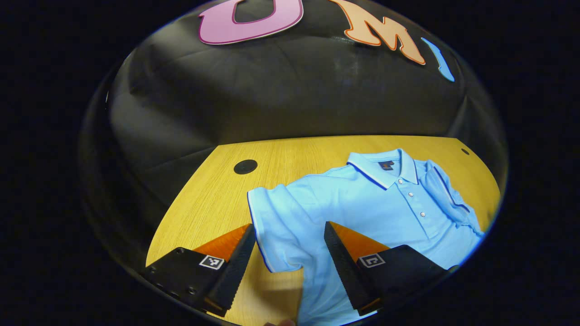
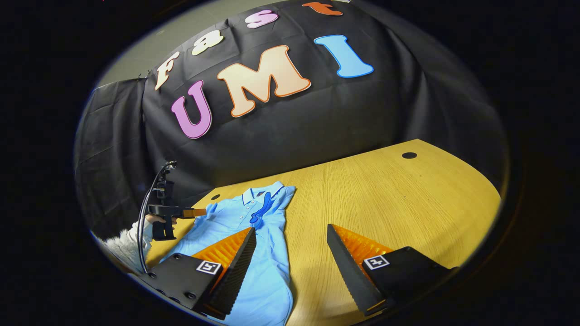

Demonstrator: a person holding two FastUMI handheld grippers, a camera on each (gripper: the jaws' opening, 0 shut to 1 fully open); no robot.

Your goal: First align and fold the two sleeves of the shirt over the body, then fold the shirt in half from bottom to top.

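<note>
Left gripper view first: my left hand-held gripper (image 1: 290, 253) is spread wide, nothing between its 2 fingers, hanging just above the desk (image 1: 217, 190). The light blue polo shirt (image 1: 362, 208) lies flat on the desk, collar (image 1: 385, 170) pointing toward the booth wall, buttons up. Its one short sleeve (image 1: 272, 222) sticks out sideways, and that sleeve sits right in the gap between my fingers; I can't tell if either finger actually touches the cloth. The other sleeve (image 1: 448, 190) is already folded in over the body, its dark-trimmed edge lying across the chest next to the button placket. There's a round black hole (image 1: 245, 166) in the desk beyond the loose sleeve, and a smaller one (image 1: 465, 151) off in the far corner.

Right gripper view: my right hand-held gripper (image 2: 290, 260) is also wide apart and holding nothing. One finger hangs over the shirt's (image 2: 253, 235) body, the other over bare wood (image 2: 385, 194). From here the folded sleeve (image 2: 265, 206) shows as a darker blue strip near the collar. Farther off on the far side of the shirt I can see my other hand-held gripper (image 2: 199, 212) hovering by the loose sleeve, with my hand (image 2: 156, 219) and a fluffy white cuff (image 2: 122, 244) behind it.
</note>
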